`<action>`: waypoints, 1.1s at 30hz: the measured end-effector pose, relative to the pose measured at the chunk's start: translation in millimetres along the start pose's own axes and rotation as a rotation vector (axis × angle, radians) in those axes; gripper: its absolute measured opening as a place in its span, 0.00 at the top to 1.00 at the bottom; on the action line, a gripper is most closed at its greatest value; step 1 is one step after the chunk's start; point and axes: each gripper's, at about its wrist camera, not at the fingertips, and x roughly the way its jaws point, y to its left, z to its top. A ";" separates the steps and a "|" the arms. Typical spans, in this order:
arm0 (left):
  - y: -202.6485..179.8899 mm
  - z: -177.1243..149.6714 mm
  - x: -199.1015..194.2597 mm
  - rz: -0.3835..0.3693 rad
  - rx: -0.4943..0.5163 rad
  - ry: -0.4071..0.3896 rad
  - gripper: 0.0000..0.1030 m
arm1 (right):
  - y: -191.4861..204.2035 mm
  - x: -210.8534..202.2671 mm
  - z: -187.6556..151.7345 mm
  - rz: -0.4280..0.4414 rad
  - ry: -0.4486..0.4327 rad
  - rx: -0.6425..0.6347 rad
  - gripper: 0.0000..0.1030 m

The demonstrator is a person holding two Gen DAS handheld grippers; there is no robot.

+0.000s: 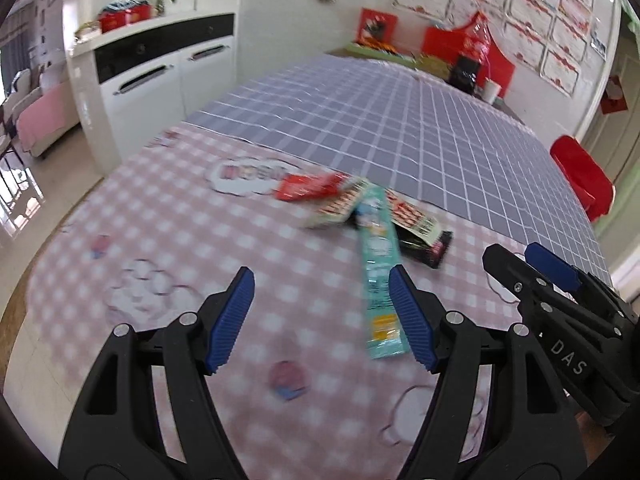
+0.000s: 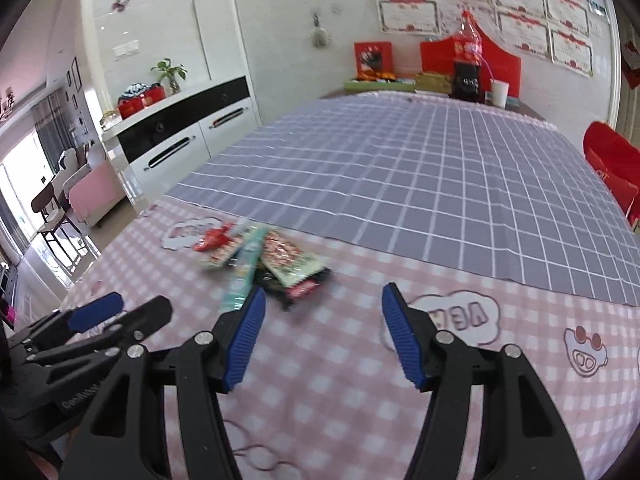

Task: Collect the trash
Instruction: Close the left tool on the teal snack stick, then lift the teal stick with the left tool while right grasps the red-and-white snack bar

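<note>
wrappers (image 1: 372, 220) piled on tablecloth (image 1: 180, 248) — cabinet (image 1: 160, 68) behind-left

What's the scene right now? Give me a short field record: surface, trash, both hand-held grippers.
surface: table under a pink checked cloth, with a grey grid cloth on its far part
trash: wrappers in one overlapping pile on the pink cloth
longest piece: teal wrapper, nearest the grippers
left hand-held gripper: open, empty, above the cloth
right hand-held gripper: open, empty, pile ahead to its left

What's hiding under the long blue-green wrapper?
The teal wrapper lies across a black wrapper and a red-and-white one. Their covered parts cannot be seen. Its near end rests on the pink checked cloth.
</note>
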 end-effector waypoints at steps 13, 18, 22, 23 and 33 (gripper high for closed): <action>-30.3 10.0 57.2 -0.007 0.026 0.111 0.74 | -22.2 24.1 10.1 0.051 0.052 0.002 0.41; -27.3 10.2 46.7 -0.047 -0.009 0.066 0.75 | -23.7 27.1 13.8 0.065 0.049 0.008 0.41; -20.4 14.0 21.1 -0.079 -0.033 -0.027 0.96 | -21.6 30.1 20.6 0.077 0.047 0.007 0.41; -16.9 16.7 14.6 -0.081 -0.038 -0.046 0.96 | -20.1 31.3 22.1 0.080 0.047 0.005 0.41; 20.5 27.2 -4.4 -0.091 -0.108 -0.122 0.97 | 15.3 62.5 27.4 0.111 0.115 -0.070 0.42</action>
